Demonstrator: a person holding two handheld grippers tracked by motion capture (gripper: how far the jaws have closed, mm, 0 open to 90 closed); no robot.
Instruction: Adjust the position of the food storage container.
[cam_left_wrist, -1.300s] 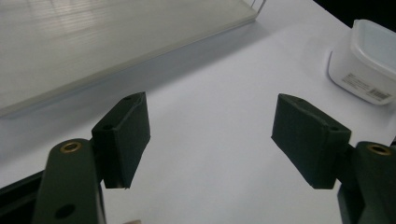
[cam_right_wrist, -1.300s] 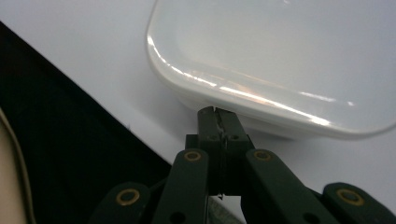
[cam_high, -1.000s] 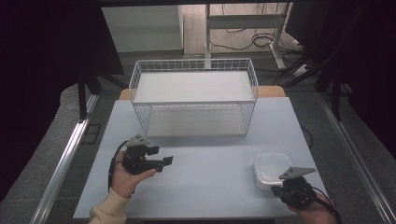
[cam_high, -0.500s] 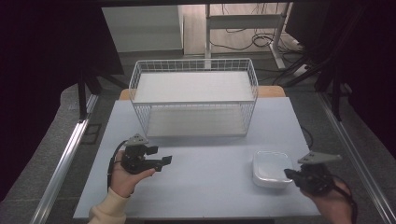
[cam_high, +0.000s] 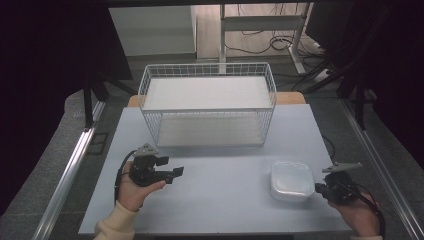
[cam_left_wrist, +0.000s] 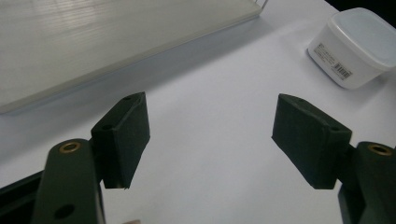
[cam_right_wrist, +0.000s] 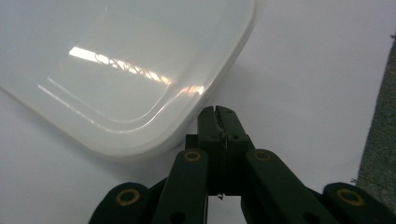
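Your right gripper (cam_high: 325, 189) has swung out from the near side of the white lidded plastic container (cam_high: 292, 180) to its right edge, and the box sits slightly left of where it was. Its jaws are pressed together on nothing, tips just beside the container's rounded corner (cam_right_wrist: 140, 88). Your left gripper (cam_high: 167, 172) has its jaws spread wide and empty above the pale blue-white tabletop (cam_high: 220, 200), pointing right toward the container, your hand wrapped under it. I judge the work barely begun: the container rests closed on the near right of the table, well apart from the white wire basket (cam_high: 207, 102) at the far side
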